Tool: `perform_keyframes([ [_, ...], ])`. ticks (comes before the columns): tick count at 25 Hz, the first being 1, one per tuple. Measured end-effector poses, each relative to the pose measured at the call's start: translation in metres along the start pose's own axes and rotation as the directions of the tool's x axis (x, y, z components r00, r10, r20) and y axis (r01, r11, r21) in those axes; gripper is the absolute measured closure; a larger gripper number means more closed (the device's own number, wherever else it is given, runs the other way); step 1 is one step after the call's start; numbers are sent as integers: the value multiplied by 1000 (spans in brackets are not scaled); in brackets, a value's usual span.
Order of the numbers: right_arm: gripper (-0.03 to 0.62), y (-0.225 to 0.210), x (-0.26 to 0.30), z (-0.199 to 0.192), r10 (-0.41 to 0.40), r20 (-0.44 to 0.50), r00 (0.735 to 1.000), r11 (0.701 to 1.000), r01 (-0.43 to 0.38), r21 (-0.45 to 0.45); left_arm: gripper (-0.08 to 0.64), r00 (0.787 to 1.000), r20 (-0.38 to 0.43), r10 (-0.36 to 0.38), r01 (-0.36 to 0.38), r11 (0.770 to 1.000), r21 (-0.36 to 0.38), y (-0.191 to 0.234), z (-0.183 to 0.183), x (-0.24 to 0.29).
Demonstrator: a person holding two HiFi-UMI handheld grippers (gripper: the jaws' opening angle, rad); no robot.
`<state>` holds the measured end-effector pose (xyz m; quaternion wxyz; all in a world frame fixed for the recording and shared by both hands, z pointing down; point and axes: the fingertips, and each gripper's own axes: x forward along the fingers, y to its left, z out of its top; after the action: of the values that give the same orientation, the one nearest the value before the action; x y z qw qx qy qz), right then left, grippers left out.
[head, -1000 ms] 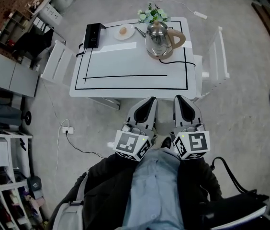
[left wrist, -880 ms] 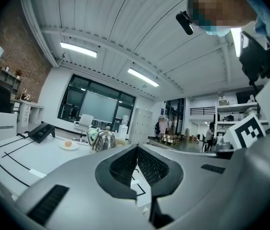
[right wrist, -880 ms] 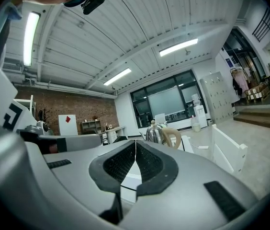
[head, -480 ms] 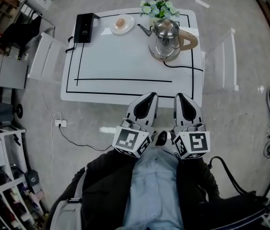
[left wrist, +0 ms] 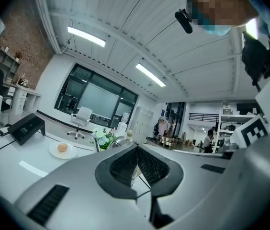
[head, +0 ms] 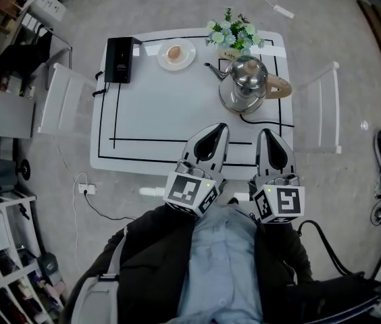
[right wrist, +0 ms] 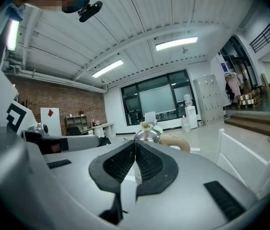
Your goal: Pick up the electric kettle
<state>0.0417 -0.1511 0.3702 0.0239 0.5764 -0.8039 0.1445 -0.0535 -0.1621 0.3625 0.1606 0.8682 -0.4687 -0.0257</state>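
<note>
The electric kettle (head: 248,83), glass and steel with a tan handle at its right, stands on its base at the right back of the white table (head: 157,123). Its black cord runs off toward the right edge. My left gripper (head: 218,128) and right gripper (head: 269,133) are side by side over the table's near edge, both shut and empty, short of the kettle. In the left gripper view the kettle (left wrist: 119,141) shows just over the shut jaws. In the right gripper view the kettle (right wrist: 148,135) rises straight ahead, handle to the right.
A plate with an egg (head: 175,53), a black box (head: 121,58) with a cable, and a bunch of flowers (head: 234,35) sit along the table's far side. White chairs (head: 322,106) (head: 62,100) flank the table. A power strip (head: 86,189) lies on the floor at left.
Both grippers have come forward from in front of the table to over its near edge, closing on the kettle. Their jaws stayed shut.
</note>
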Motion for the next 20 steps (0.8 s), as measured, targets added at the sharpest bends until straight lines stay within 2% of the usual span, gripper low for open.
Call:
perform_keyframes([
  [7, 574, 2, 27, 25, -52, 61, 997, 998, 54, -35, 552, 997, 41, -63, 63, 998, 8, 20, 25, 23],
  [14, 574, 2, 37, 29, -92, 74, 993, 994, 96, -48, 552, 993, 46, -106, 106, 994, 9, 27, 30, 34],
  [20, 574, -7, 38, 32, -115, 79, 990, 992, 119, -40, 552, 992, 42, -115, 115, 993, 7, 27, 30, 41],
])
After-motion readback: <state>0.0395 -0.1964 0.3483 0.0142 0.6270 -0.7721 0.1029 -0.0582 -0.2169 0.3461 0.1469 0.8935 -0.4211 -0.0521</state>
